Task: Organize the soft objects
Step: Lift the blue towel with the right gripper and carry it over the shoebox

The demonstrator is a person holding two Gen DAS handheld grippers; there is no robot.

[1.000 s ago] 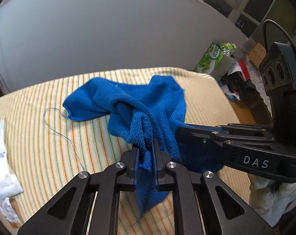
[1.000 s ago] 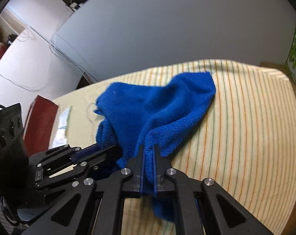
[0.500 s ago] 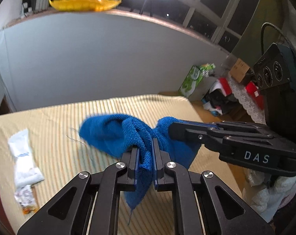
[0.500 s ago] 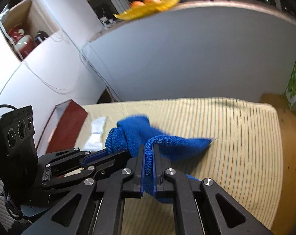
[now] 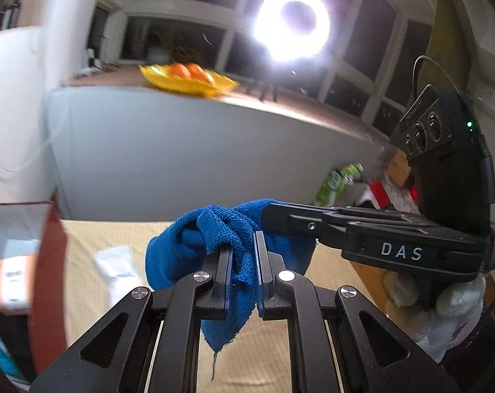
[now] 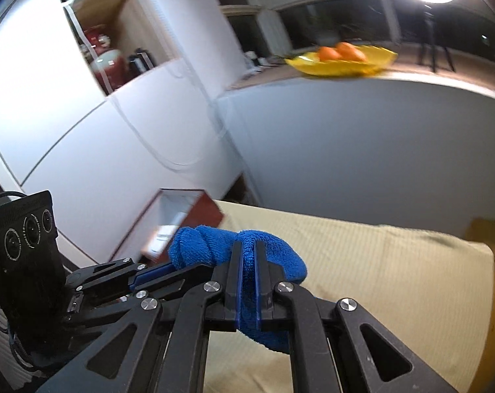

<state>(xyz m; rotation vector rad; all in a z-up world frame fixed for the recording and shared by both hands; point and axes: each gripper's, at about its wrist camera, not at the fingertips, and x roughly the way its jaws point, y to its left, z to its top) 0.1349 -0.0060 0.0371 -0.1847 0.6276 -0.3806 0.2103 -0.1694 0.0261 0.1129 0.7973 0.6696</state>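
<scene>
Left gripper [image 5: 242, 245]: clenched on a fold of the blue towel [image 5: 221, 229], which bunches over its fingertips and hangs in a short tail below the jaws.
Right gripper [image 6: 246, 252]: clamped on another fold of the same towel [image 6: 267, 252], cloth squeezed between the narrow pads.
Grippers together: side by side, fingertips close, each visible in the other's view; the right one [image 5: 280, 216] reaches in from the right of the left camera.
Towel: held in the air between both claws, clear of the striped cloth [image 6: 378, 262] below.
Table surroundings: a white packet [image 5: 116, 265] lies on the stripes; a red-brown box [image 6: 185, 209] stands at the far left edge.
Background: yellow dish [image 5: 188, 82] with oranges on a ledge, ring light [image 5: 293, 24] above.
</scene>
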